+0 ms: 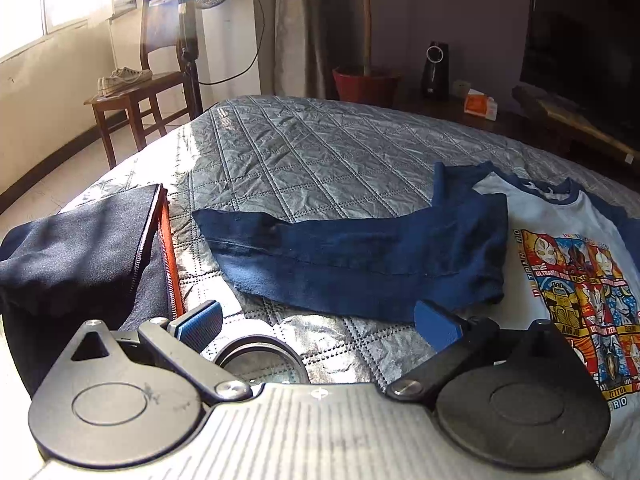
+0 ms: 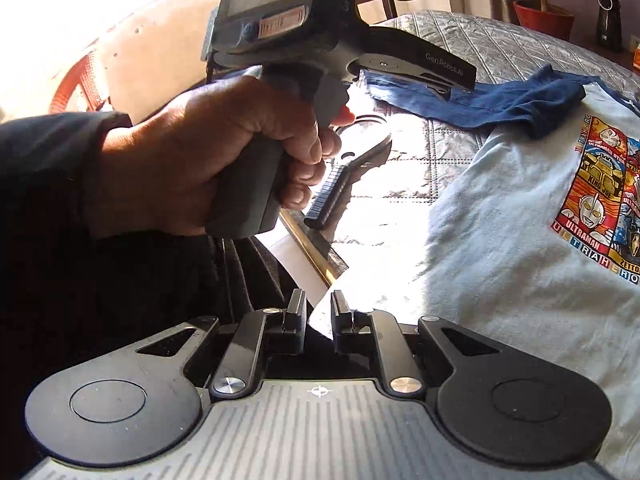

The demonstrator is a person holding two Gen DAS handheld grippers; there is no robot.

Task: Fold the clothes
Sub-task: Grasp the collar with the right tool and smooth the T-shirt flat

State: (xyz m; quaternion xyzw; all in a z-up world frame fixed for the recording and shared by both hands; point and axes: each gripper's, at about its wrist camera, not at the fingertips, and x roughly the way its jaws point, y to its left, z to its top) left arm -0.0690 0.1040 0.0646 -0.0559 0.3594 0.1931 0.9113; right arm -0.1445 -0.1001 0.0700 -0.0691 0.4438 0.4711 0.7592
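Shirt half-folded on the bed
Left gripper [image 1: 318, 322] spread wide, empty; right gripper [image 2: 319, 316] pinches T-shirt [image 2: 500, 220] hem at 6 o'clock.

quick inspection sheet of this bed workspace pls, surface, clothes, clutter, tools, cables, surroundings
surface: grey quilted bedspread, wrinkled.
job's things: white Ultraman T-shirt lies flat, its navy sleeve spread out to the side.
clutter: dark zippered garment with orange lining at the bed's edge.
grippers: left tool open over the sleeve; right tool shut on the shirt's hem.
cables: black cord hanging by the fan.
surroundings: wooden chair with sneakers, red plant pot.
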